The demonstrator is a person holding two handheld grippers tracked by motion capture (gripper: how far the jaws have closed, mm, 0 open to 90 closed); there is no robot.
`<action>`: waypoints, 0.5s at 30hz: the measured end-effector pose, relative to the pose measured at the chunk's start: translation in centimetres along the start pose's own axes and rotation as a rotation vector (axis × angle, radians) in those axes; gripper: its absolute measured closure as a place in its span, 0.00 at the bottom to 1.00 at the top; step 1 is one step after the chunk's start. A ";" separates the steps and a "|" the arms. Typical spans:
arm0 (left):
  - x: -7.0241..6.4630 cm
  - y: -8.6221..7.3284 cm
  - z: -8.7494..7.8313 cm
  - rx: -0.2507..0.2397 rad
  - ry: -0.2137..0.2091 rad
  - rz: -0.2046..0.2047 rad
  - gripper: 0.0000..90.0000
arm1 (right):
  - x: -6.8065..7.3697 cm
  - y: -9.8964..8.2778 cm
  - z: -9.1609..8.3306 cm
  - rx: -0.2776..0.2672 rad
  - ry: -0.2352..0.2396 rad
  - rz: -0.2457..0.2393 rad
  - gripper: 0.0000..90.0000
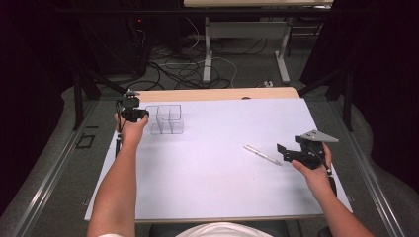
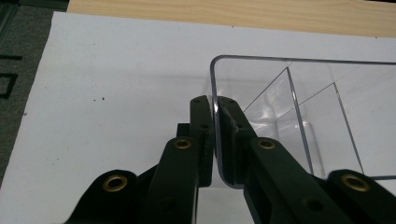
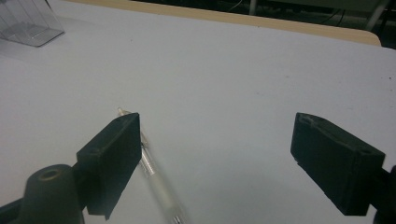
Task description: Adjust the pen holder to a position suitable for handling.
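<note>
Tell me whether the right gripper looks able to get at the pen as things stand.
Probably yes. The right gripper has its jaws wide open just beside the pen, which lies alone on the white sheet with nothing between them. The left gripper is off clamping the clear organizer.

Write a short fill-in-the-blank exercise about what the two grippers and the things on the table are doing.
1. The left gripper is shut on the ____ of the clear plastic organizer.
2. The right gripper has its jaws ____.
3. The pen lies on the ____ sheet covering the table.
4. In the high view, the pen lies nearest the ____ gripper.

Missing words: wall; open; white; right
</note>
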State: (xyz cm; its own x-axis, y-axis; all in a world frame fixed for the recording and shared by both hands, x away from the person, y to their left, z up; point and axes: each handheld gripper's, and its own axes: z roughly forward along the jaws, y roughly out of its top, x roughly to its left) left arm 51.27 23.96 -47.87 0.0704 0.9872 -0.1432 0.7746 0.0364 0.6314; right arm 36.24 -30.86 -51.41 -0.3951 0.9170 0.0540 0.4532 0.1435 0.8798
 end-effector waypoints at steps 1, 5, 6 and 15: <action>0.0 0.0 0.0 -0.001 0.000 -0.005 0.96 | 0.0 0.0 0.0 0.000 -0.001 0.000 0.18; -0.2 -0.1 -0.2 0.005 0.011 -0.024 0.96 | 0.0 0.0 0.0 0.002 -0.004 0.002 0.18; -0.3 -0.1 -0.2 0.003 0.004 -0.029 0.96 | -0.1 0.0 0.0 0.002 -0.004 0.003 0.18; -1.4 -0.6 -1.3 0.035 -0.008 -0.017 0.96 | -0.1 0.0 -0.1 0.001 -0.005 0.001 0.18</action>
State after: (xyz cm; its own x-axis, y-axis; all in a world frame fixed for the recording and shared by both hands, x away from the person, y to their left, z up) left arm 49.87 22.72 -47.07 0.0619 0.9853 -0.1595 0.7974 0.0472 0.6017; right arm 36.24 -30.97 -51.38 -0.3910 0.9189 0.0525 0.4541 0.1430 0.8794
